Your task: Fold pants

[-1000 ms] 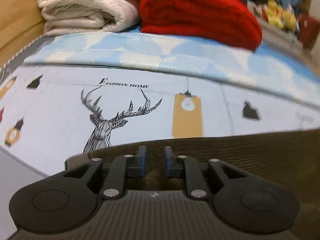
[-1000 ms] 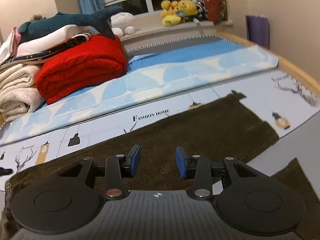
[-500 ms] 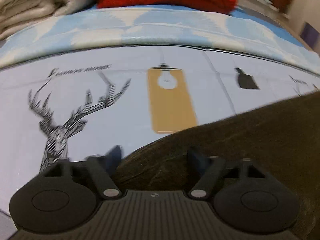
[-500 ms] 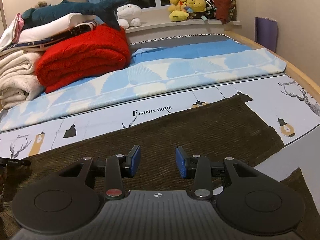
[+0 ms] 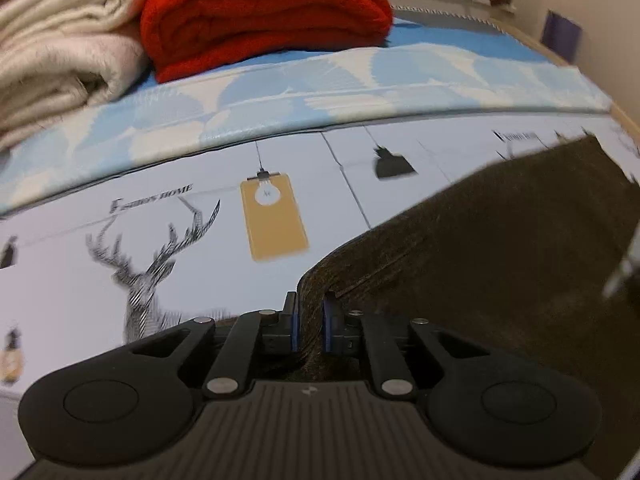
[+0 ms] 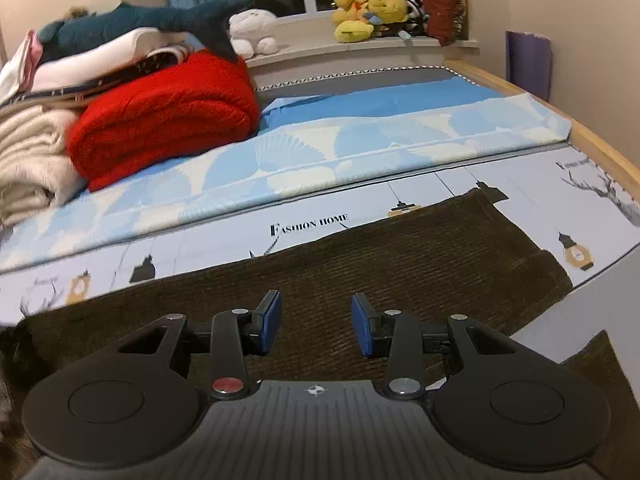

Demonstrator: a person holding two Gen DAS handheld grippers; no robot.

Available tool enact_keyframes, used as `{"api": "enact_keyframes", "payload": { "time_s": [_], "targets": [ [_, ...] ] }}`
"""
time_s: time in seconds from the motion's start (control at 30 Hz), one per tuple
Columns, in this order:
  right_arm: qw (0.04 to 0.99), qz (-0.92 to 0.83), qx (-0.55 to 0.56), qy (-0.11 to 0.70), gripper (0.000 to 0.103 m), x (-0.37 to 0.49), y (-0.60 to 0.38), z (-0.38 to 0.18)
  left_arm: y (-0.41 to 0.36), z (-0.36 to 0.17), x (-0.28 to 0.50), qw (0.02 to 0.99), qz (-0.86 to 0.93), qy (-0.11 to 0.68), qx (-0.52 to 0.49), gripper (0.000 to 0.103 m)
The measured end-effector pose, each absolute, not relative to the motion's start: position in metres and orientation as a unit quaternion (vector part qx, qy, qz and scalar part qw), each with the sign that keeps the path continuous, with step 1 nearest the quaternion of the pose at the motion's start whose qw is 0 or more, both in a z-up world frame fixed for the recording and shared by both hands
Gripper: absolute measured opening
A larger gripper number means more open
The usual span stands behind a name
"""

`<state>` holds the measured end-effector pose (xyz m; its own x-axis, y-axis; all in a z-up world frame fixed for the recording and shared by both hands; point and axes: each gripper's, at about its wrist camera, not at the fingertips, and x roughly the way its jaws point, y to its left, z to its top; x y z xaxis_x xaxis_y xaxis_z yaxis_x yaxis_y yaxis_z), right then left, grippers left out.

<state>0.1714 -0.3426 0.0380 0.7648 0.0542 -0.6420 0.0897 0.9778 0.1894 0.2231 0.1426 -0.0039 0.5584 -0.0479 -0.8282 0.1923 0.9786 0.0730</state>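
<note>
Low in the left wrist view, the left gripper (image 5: 310, 322) has just closed on the brown corduroy pants' (image 5: 480, 248) edge; right gripper (image 6: 316, 326) hovers half-open, empty. Next, carry the fold across.

Your left gripper (image 5: 310, 322) tips steeply downward, and its jaws have just been closing: the blue pads (image 5: 295, 326) now pinch a raised fold of the brown pants (image 5: 460, 248) between them. Your right gripper (image 6: 316, 322) points down at a shallower angle, its blue pads (image 6: 272, 320) standing apart with a clear gap, pressing on nothing, poised above the cloth.
</note>
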Motion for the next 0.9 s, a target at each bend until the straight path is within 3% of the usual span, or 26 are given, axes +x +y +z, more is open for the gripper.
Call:
{"api": "enact_keyframes", "payload": {
  "time_s": [0.17, 0.43, 0.47, 0.53, 0.57, 0.7, 0.87, 0.9],
  "targets": [
    [0.935, -0.027, 0.138, 0.325, 0.04, 0.159, -0.349, 0.051, 0.109, 0.028, 0.128, 0.879, -0.068, 0.466, 0.074, 0.005],
    [0.953, -0.065, 0.162, 0.246, 0.04, 0.11, -0.381, 0.097, 0.101, -0.002, 0.046, 0.852, -0.085, 0.513, 0.054, 0.004],
    [0.953, -0.068, 0.165, 0.244, 0.04, 0.105, -0.387, 0.101, 0.111, 0.0, 0.042, 0.855, -0.076, 0.512, 0.03, 0.006],
    [0.953, -0.072, 0.164, 0.242, 0.04, 0.096, -0.398, 0.103, 0.145, 0.008, 0.036, 0.863, -0.045, 0.5, -0.05, 0.03],
    [0.955, -0.079, 0.159, 0.238, 0.04, 0.089, -0.403, 0.102, 0.168, 0.012, 0.032, 0.863, -0.018, 0.493, -0.111, 0.046],
    [0.955, -0.11, 0.145, 0.233, 0.04, 0.068, -0.421, 0.084, 0.242, -0.007, 0.015, 0.804, 0.05, 0.499, -0.32, 0.046],
    [0.924, -0.12, 0.23, 0.281, 0.035, 0.069, -0.448, 0.056, 0.248, -0.046, 0.019, 0.747, 0.107, 0.573, -0.32, 0.047],
    [0.922, -0.122, 0.238, 0.279, 0.035, 0.069, -0.451, 0.053, 0.249, -0.049, 0.022, 0.745, 0.105, 0.573, -0.326, 0.053]
  ]
}}
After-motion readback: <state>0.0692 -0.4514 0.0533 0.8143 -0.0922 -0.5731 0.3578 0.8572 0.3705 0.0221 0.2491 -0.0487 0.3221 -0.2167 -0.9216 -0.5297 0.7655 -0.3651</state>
